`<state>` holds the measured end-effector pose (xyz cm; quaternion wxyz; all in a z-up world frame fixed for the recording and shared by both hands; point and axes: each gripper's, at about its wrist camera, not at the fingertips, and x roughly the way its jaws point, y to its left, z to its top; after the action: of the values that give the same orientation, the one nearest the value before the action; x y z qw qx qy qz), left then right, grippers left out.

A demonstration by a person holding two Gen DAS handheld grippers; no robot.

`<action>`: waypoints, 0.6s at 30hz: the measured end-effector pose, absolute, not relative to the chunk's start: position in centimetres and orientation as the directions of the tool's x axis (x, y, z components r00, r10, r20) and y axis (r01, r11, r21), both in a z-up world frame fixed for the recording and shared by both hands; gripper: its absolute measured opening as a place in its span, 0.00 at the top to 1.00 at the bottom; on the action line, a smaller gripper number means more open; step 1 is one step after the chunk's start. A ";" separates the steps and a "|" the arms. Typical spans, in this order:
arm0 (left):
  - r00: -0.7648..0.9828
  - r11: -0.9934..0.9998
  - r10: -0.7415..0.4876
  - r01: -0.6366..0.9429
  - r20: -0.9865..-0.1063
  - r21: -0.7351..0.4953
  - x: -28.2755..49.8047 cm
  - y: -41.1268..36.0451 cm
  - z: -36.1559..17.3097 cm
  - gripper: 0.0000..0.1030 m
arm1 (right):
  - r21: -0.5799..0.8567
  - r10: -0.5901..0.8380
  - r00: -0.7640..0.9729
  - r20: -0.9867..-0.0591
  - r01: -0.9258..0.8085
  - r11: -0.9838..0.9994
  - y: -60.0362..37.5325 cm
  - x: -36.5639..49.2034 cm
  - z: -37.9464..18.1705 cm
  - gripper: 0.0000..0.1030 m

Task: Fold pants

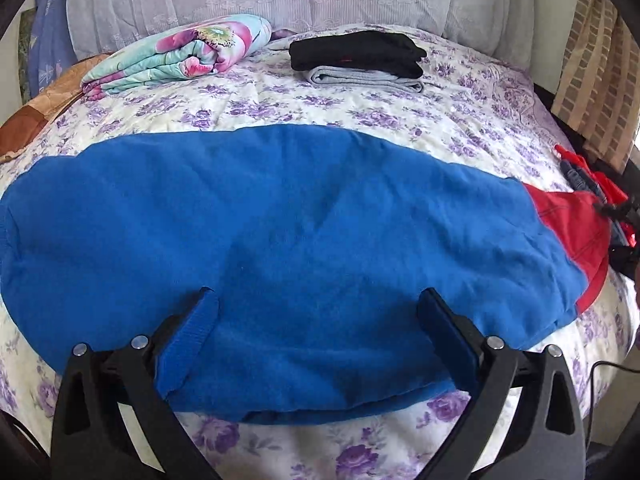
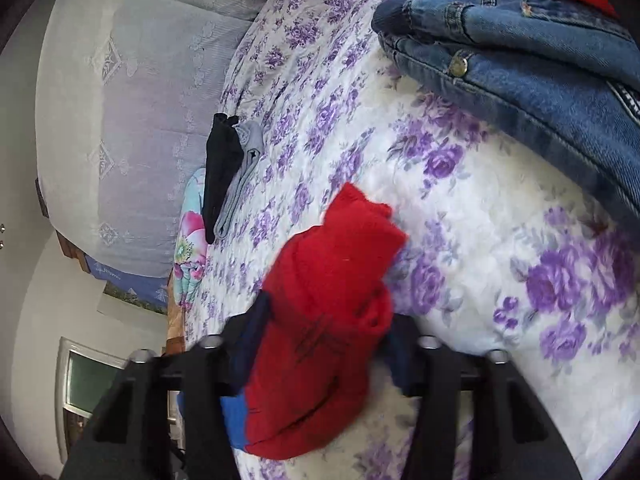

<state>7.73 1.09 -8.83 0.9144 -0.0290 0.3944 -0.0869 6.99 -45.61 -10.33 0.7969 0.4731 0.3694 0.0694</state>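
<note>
Left tongs (image 1: 316,312) spread over blue pants (image 1: 280,216), flat across bed (image 1: 460,128). Right tongs (image 2: 320,344) pinching red waistband (image 2: 320,320) of pants. Jeans (image 2: 520,60) beyond. Folded stack (image 1: 360,60) far back.

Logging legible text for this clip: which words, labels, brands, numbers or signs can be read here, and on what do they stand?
None can be read.
Red cuff of the blue pants: dark scribbled mark, not legible.
Jeans button: too small to tell any lettering.
</note>
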 end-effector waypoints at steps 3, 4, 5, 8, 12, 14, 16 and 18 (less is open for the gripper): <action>0.670 0.971 -0.239 0.145 -0.703 -0.191 7.5 2.2 -8.2 0.05 | 0.791 0.403 0.785 -0.470 0.171 0.588 -45.8 5.0 -9.9 0.79; 0.661 0.974 -0.228 0.144 -0.715 -0.177 7.7 2.2 -8.3 0.05 | 0.762 0.369 0.806 -0.462 0.148 0.630 -45.3 4.5 -9.1 0.79; 0.657 0.979 -0.203 0.135 -0.726 -0.152 7.9 2.2 -8.5 0.05 | 0.732 0.341 0.824 -0.453 0.125 0.670 -44.8 4.0 -8.3 0.79; 0.661 0.984 -0.177 0.127 -0.729 -0.124 7.9 2.2 -8.8 0.05 | 0.615 0.249 0.856 -0.453 0.098 0.782 -42.6 3.6 -5.4 0.79; 0.703 0.977 -0.200 0.094 -0.682 -0.190 6.9 4.1 -7.2 0.05 | 0.149 0.053 0.881 -0.469 0.020 0.989 -34.7 3.8 -0.9 0.79; 0.727 0.976 -0.187 0.059 -0.660 -0.211 6.4 5.8 -6.0 0.05 | -0.085 -0.003 0.899 -0.437 -0.038 0.996 -29.8 3.9 0.3 0.79; 0.755 0.975 -0.155 0.013 -0.637 -0.221 5.9 7.5 -5.0 0.05 | -0.223 0.007 0.907 -0.422 -0.111 0.968 -25.1 4.5 0.8 0.79; 0.776 0.970 -0.133 -0.026 -0.616 -0.241 5.3 9.3 -4.3 0.05 | -0.339 0.050 0.902 -0.430 -0.212 0.917 -19.8 4.8 -0.1 0.79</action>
<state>5.32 9.32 -4.26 0.9349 -0.1188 0.3333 -0.0287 4.79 -19.84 -0.11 0.9560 -0.1923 0.2109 0.0684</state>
